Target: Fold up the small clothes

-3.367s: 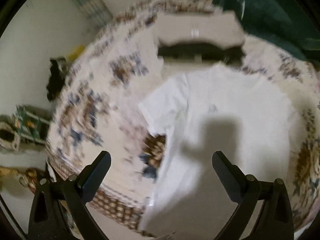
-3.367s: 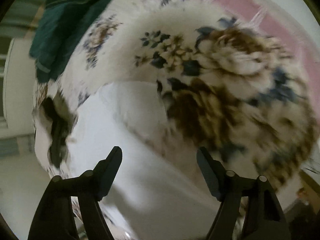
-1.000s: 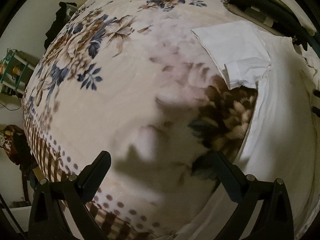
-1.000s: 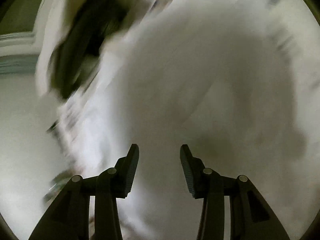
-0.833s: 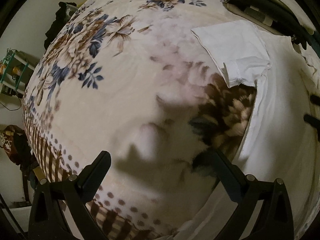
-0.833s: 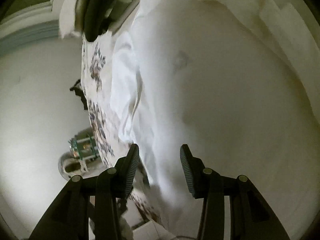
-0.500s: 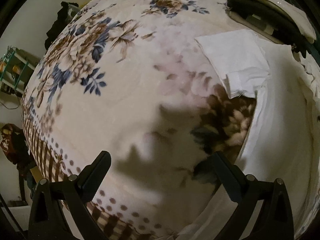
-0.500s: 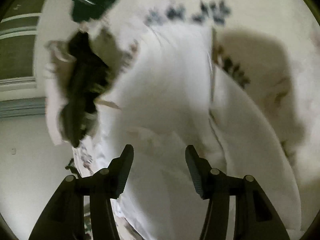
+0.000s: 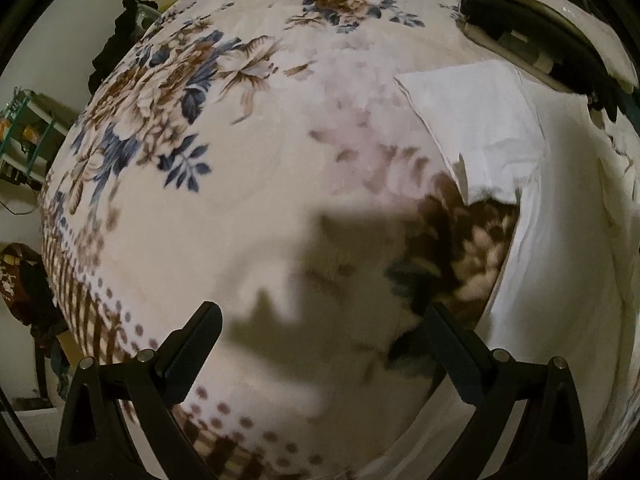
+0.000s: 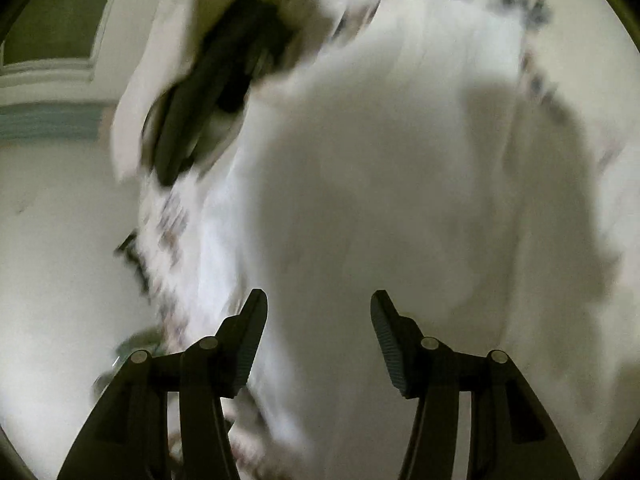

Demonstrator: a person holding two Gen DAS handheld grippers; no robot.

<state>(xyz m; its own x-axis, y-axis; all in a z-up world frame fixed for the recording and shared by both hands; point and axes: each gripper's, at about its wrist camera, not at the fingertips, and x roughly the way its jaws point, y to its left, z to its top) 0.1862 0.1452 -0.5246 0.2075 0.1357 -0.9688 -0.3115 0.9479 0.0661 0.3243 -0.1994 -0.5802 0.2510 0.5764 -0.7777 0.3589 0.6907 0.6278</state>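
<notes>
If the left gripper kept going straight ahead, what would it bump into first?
Most likely the flowery blanket. The left gripper is open and empty, pointing at bare blanket with its own shadow on it. The white T-shirt lies off to its right, outside that line. How far away the blanket is, I can't tell.

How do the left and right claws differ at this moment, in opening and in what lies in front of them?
The left claw is spread wide; the right claw is open too, but narrower. The left claw faces mostly the floral blanket, with the white shirt off to its right; the right claw faces the shirt almost entirely. The left view is sharp, the right view blurred. Neither holds anything.
</notes>
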